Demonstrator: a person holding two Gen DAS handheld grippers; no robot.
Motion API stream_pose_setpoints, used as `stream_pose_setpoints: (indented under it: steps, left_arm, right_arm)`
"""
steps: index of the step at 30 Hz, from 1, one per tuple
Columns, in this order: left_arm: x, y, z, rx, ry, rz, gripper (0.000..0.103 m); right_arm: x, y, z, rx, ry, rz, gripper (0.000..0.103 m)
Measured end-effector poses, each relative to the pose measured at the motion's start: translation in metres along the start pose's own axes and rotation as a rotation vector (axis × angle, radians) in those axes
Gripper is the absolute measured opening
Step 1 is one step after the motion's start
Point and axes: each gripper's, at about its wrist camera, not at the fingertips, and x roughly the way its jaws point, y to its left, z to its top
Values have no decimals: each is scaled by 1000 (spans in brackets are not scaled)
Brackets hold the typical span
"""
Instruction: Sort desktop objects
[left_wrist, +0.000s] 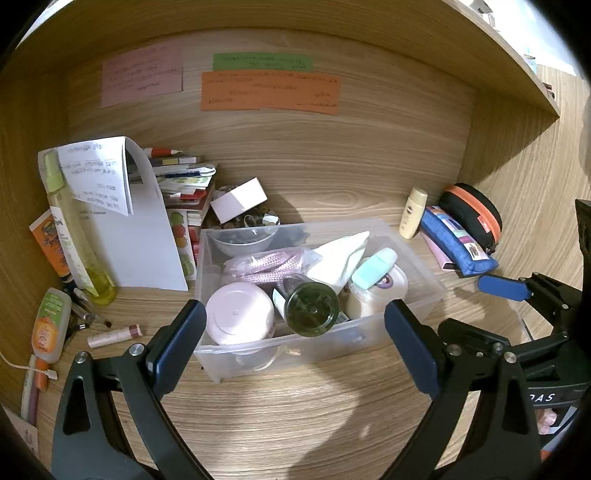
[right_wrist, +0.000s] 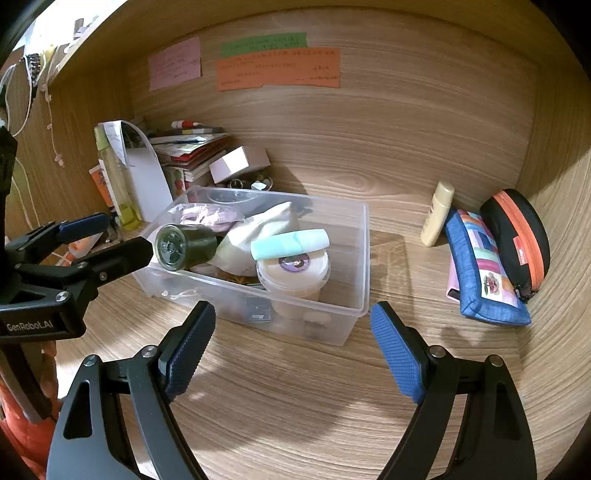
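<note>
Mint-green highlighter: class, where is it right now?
In both wrist views the mint-green highlighter lies inside the clear plastic box, resting atop the cream round tub, right of the dark green bottle.

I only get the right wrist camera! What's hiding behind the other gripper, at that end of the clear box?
Observer: A pale pink round jar sits inside the clear box there, right beside the dark green bottle.
Operator: Ooh. Is anything lying on the desk left of the box?
Observer: Yes, a small pink lip balm stick lies flat on the wood.
Operator: Is the left gripper holding something?
Observer: No. The left gripper is wide open and holds nothing.
</note>
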Motion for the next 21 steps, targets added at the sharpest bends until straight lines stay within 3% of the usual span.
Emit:
stream_pose_setpoints:
  steps: [21]
  left_arm:
    - [-1, -2, -1, 0, 21, -3, 98]
  right_arm:
    - [0, -1, -1, -1, -1, 0, 84]
